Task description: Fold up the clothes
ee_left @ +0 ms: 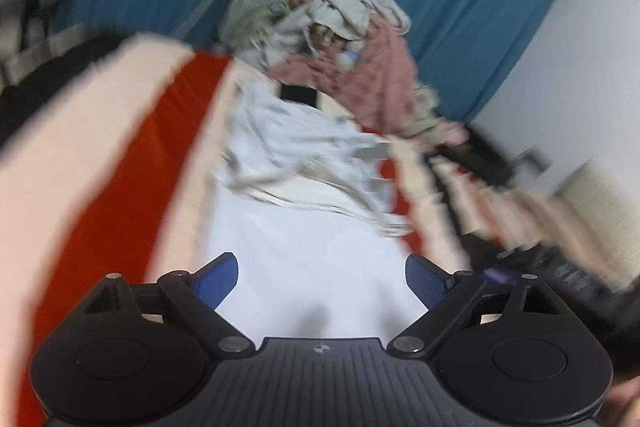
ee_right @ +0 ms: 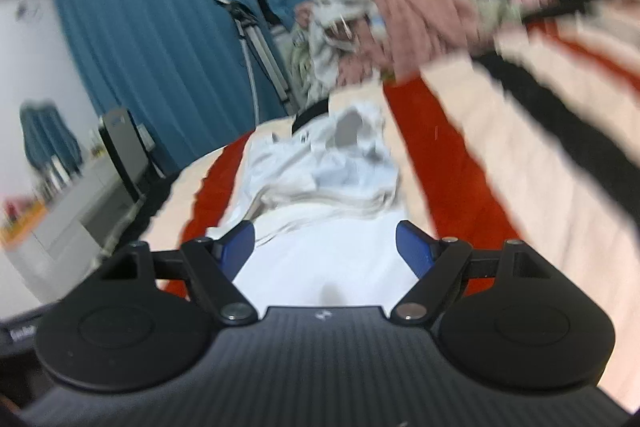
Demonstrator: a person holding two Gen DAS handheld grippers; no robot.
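Both grippers hung low over the bed, and both views were smeared with motion blur. The left gripper (ee_left: 322, 277) had its blue pads (ee_left: 220, 277) spread wide, with nothing between them but the smooth near part of a white garment (ee_left: 304, 187) lying below. The right gripper (ee_right: 325, 247) stood just as wide — its blue pads (ee_right: 414, 251) apart and holding nothing, the same white garment (ee_right: 320, 183) stretched out beneath and ahead of it.

That garment lay lengthwise on a cream bedspread (ee_left: 80, 155) with broad red stripes (ee_left: 160, 131), flat close to the grippers and rumpled into folds farther off, where a dark band showed at its far end. Beyond it rose a heap of clothes (ee_left: 352, 39) — pale grey and dusty pink pieces tangled together — near the far edge of the bed. Teal curtains (ee_right: 152, 11) hung behind the heap. In the right wrist view a tripod (ee_right: 260, 55) stood against the curtains, and a low white cabinet (ee_right: 76, 215) sat off to the side of the bed, its top cluttered with things too blurred to name.
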